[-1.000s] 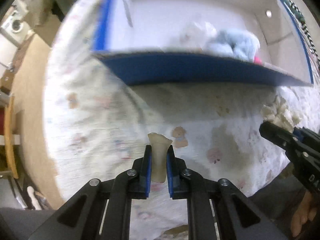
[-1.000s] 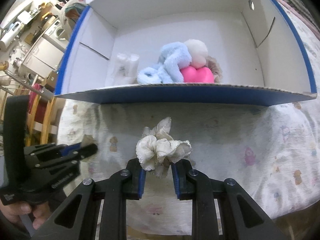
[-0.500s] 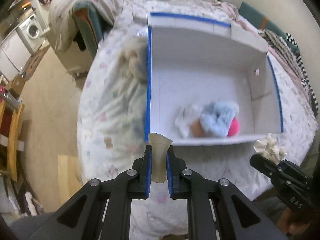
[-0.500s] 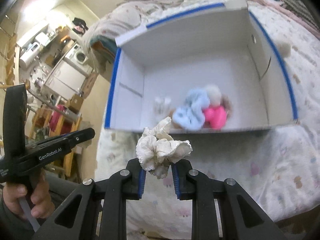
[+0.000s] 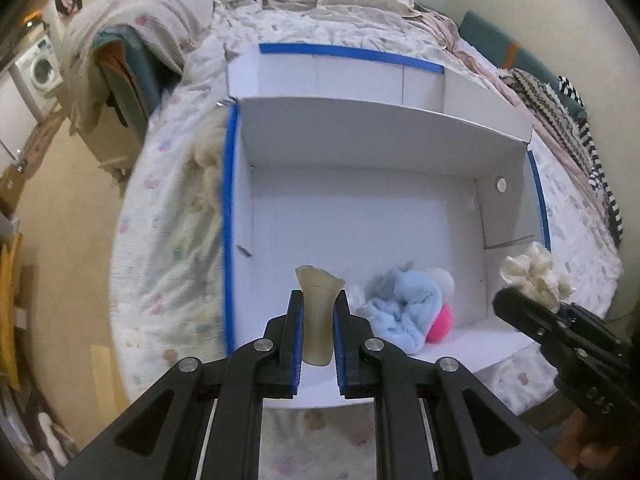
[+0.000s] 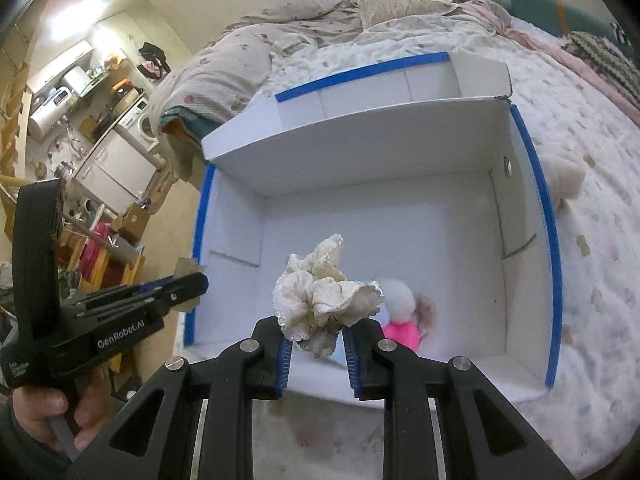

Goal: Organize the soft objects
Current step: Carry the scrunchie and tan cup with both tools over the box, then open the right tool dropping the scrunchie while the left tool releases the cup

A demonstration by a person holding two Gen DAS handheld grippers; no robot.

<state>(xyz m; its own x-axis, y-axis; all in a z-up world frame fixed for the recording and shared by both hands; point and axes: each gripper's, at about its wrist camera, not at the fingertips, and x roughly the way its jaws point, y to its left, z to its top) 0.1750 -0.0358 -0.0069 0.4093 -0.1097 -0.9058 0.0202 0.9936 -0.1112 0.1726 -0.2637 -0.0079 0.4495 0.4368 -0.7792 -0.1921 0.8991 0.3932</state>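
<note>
Right now the biggest thing under you is the bed (image 5: 168, 240), covered in a crinkled white quilt with small pastel prints and heaped at its far end with rumpled beige bedding (image 6: 248, 60). On the quilt sits a white cardboard box (image 5: 360, 208), rectangular and open-topped, with smooth matte walls, blue tape along its rims and a flap folded out at the far side. Against the box's near wall lies a small heap of soft things: a fluffy pale-blue plush (image 5: 404, 312), a smooth bright-pink rounded piece (image 5: 440, 322) tucked beside it, and a white fuzzy ball (image 6: 400, 300) touching both. Outside the box, a cream fuzzy plush (image 6: 564, 176) rests on the quilt just beside the right-hand wall, and another cream fluffy lump (image 5: 204, 152) lies against the left-hand wall.

Your right claw (image 6: 316, 354) is pinching a cream scrunchie (image 6: 324, 300), ruffled and satiny with scalloped edges, held above the box's near edge. Your left claw (image 5: 318, 336) is pressed together on a pale beige rubbery piece (image 5: 318, 312), semi-translucent, flaring wider at its top, held upright over the box's near-left part.
</note>
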